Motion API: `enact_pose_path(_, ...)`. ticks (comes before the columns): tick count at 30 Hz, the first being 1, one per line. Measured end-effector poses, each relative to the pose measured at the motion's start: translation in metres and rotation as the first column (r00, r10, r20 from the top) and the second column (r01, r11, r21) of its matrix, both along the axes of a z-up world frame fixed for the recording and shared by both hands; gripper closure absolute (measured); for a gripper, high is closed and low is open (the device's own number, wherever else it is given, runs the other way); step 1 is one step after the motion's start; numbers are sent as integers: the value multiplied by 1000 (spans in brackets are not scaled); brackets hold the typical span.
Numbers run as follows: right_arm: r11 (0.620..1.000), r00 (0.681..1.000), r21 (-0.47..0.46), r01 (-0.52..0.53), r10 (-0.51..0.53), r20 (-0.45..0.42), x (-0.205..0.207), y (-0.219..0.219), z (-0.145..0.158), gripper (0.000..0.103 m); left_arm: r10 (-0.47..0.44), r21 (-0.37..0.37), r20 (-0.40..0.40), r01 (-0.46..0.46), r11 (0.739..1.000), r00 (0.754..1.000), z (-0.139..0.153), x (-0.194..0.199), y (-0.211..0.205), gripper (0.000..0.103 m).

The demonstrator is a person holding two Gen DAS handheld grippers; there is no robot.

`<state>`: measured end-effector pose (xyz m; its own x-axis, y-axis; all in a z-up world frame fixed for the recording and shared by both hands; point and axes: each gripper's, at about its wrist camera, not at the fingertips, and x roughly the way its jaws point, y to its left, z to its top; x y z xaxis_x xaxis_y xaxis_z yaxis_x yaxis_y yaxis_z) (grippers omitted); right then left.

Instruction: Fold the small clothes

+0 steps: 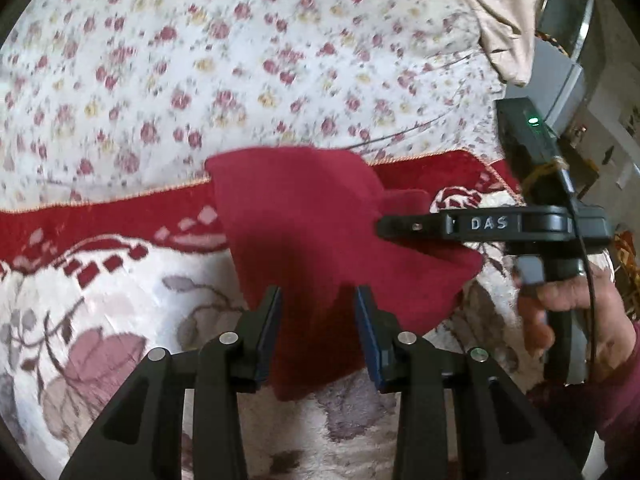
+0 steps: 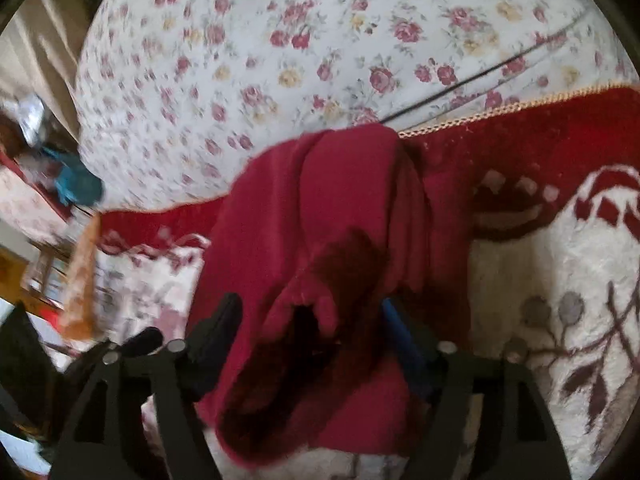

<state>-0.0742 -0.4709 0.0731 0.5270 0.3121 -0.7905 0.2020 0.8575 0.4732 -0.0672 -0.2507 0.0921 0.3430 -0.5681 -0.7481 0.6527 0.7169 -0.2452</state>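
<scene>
A small dark red garment point(image 1: 300, 220) lies rumpled on a cream and red blanket point(image 1: 80, 300). My left gripper point(image 1: 318, 300) stands over its near edge, blue pads apart, with the cloth lying loose between them. My right gripper point(image 1: 390, 227), seen side-on in the left wrist view and held by a hand point(image 1: 560, 308), reaches over the garment's right part. In the right wrist view the garment point(image 2: 340, 200) is bunched in folds between the spread fingers of the right gripper point(image 2: 308, 320), and the pads do not press on it.
A white sheet with red roses point(image 1: 200, 60) covers the bed beyond the blanket's red border point(image 1: 100, 220). A thin black cable point(image 2: 480, 76) runs across the sheet. Beige fabric point(image 1: 500, 20) hangs at the far right. A teal item point(image 2: 76, 188) sits off the bed's left edge.
</scene>
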Motion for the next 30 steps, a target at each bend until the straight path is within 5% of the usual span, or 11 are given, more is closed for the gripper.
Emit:
enact_pose_path(1, 999, 1000, -35, 5, -5, -6, -1, 0, 1, 78, 0, 2, 0, 0, 1000, 1000, 1, -3, 2, 89)
enact_pose_path(5, 989, 997, -145, 21, -11, 70, -29, -7, 22, 83, -1, 17, 17, 1, 1000, 1000, -3, -3, -1, 89)
enact_pose_path(9, 980, 999, -197, 30, -32, -7, -33, -14, -3, 84, 16, 29, -16, -16, 999, 1000, -13, 6, -11, 89)
enact_pose_path(11, 987, 999, -154, 41, -35, 42, -38, -17, 5, 83, 23, 25, 6, -23, 999, 1000, -8, 6, -11, 89)
enact_pose_path(15, 983, 981, -125, 136, -116, 154, -53, -29, 34, 55, 53, 32, 52, -55, 998, 997, -1, 13, -13, 89)
enact_pose_path(19, 980, 974, -155, 122, -88, 210, -31, -19, 47, 55, 89, 39, 44, -90, 995, 995, -5, 27, -18, 89)
enact_pose_path(23, 976, 986, -211, 51, -16, 165, 2, -3, 26, 55, 98, 52, 44, -101, 994, 994, -12, 33, -25, 89)
enact_pose_path(26, 949, 996, -306, 77, -62, 59, 26, -7, -5, 58, 89, 59, 48, -92, 994, 995, -15, 34, -28, 88)
enact_pose_path(28, 956, 994, -272, 109, -104, 33, 31, -19, -22, 44, 90, 69, 58, -94, 993, 994, -17, 33, -31, 87)
enact_pose_path(30, 970, 991, -203, 131, -126, 36, 30, -29, -30, 42, 89, 68, 57, -93, 993, 994, -18, 33, -31, 87)
